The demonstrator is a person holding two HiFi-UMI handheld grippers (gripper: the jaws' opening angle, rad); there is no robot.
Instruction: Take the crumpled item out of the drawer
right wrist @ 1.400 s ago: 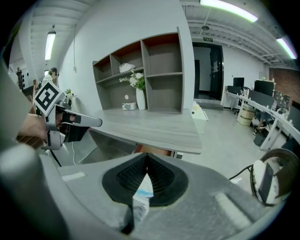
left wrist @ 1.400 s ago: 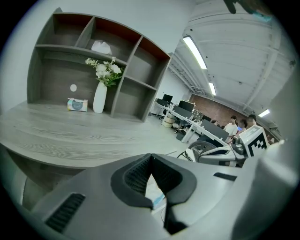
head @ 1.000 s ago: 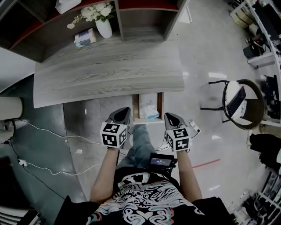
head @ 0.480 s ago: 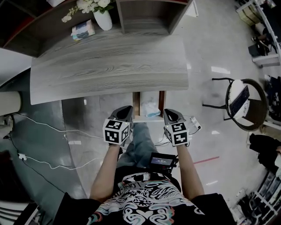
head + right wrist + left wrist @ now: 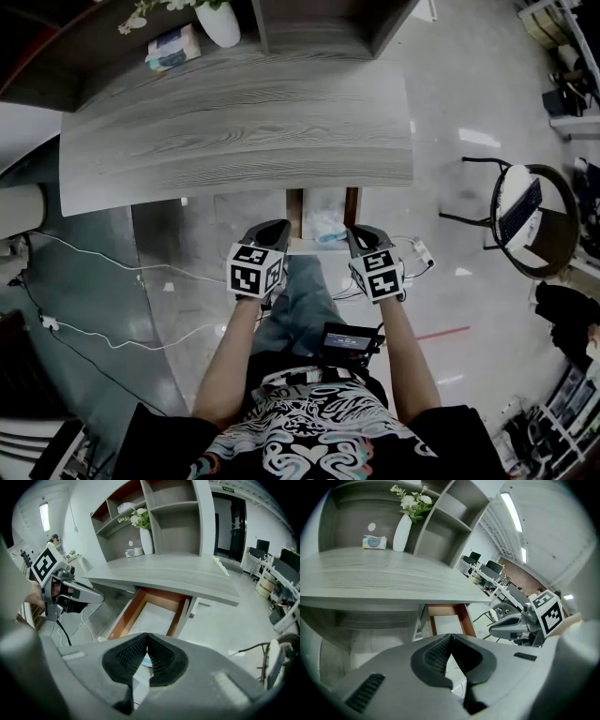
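Both pinched closed, empty — left tool [image 5: 450, 638], right tool [image 5: 146, 637]; drawer [image 5: 294, 214] holds crumpled item [image 5: 327, 227].

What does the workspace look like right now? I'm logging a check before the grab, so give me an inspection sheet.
Surface: grey wood desk top.
Job's things: drawer open under the desk's front edge; pale crumpled item inside.
Clutter: vase and tissue pack at the back.
Grippers: left gripper and right gripper both shut, empty, flanking the drawer's front.
Cables: white cables on the floor, left.
Surroundings: chair at right.
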